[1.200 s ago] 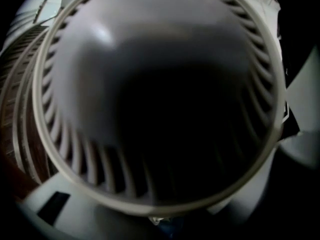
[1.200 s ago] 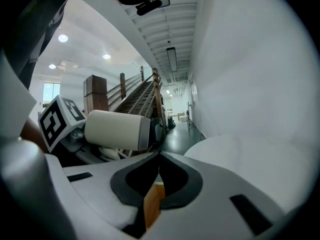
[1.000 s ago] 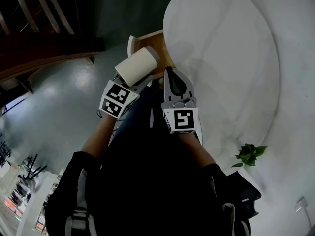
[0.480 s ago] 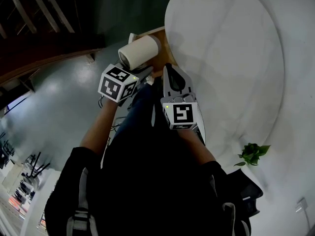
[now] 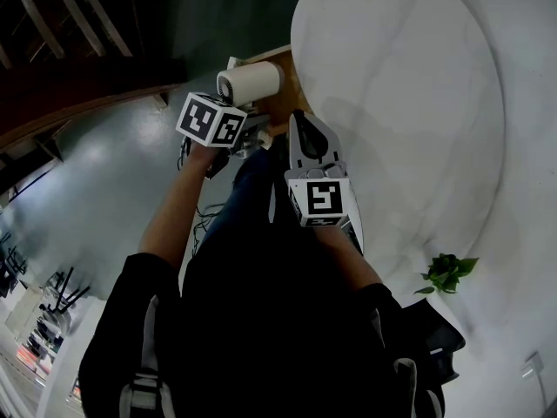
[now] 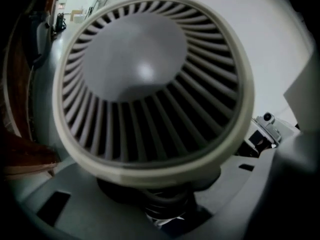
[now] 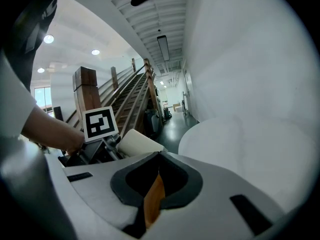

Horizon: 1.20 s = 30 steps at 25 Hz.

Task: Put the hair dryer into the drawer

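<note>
A cream hair dryer (image 5: 251,84) with a tubular barrel is held by my left gripper (image 5: 246,118), which is shut on its dark handle. It hangs over the open wooden drawer (image 5: 285,66) at the round white table's (image 5: 409,103) edge. In the left gripper view the dryer's slatted rear grille (image 6: 150,84) fills the picture, with the handle down between the jaws of the left gripper (image 6: 165,206). My right gripper (image 5: 300,131) is shut and empty, its tip beside the drawer's wood. The right gripper view shows the right gripper (image 7: 157,159) closed, the dryer (image 7: 140,143) and the left gripper (image 7: 107,148) just beyond.
A small green plant (image 5: 446,273) stands on the floor at the right. Grey floor (image 5: 113,181) lies left of the table, with a wooden staircase (image 7: 132,96) and a wooden post (image 7: 85,91) behind. The person's dark clothing fills the lower head view.
My left gripper has carried the hair dryer further from me and lower, rolling as it went, so the barrel now sits over the drawer. The right gripper has hardly moved.
</note>
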Available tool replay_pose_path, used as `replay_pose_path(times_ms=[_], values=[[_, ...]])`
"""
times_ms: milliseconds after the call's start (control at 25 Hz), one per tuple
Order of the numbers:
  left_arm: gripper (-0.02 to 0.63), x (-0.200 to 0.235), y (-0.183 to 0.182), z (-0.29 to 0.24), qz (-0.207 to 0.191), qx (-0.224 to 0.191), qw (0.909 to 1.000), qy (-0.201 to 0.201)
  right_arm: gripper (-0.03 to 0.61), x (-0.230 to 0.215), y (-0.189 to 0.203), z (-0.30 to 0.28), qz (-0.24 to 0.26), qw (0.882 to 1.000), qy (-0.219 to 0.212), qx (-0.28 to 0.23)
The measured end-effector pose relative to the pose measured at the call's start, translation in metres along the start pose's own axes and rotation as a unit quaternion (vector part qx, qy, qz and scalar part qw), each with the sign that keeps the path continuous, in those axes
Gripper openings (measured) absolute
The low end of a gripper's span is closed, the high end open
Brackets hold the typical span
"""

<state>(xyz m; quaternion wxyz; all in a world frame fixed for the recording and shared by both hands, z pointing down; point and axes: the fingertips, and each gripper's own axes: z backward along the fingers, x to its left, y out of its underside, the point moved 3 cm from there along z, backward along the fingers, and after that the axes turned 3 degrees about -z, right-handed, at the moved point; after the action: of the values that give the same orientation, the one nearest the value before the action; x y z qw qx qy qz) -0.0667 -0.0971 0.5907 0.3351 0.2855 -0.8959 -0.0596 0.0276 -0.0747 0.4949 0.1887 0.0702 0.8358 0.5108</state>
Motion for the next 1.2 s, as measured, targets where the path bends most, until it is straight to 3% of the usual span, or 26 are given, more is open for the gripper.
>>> replay_pose_path(times_ms=[280, 560, 800, 920, 1200], values=[[0.225, 0.004, 0.001, -0.015, -0.004, 0.031, 0.9994, -0.014, 0.020, -0.006, 0.009, -0.004, -0.005, 1.000, 0.002, 0.013], [0.242, 0.001, 0.007, -0.028, -0.001, 0.028, 0.9990, -0.034, 0.020, -0.010, 0.027, -0.013, -0.003, 0.999, -0.006, 0.037], [0.260, -0.003, 0.040, -0.048, -0.041, 0.105, 0.9920, -0.058, 0.020, -0.008, 0.044, -0.019, -0.005, 0.998, -0.016, 0.061], [0.272, -0.005, 0.042, -0.054, -0.081, 0.134, 0.9850, -0.072, 0.020, -0.009, 0.050, -0.021, -0.010, 0.998, -0.015, 0.065], [0.282, 0.002, 0.037, -0.056, -0.015, 0.146, 0.9872, -0.061, 0.020, -0.014, 0.058, -0.022, -0.019, 0.997, -0.011, 0.078]])
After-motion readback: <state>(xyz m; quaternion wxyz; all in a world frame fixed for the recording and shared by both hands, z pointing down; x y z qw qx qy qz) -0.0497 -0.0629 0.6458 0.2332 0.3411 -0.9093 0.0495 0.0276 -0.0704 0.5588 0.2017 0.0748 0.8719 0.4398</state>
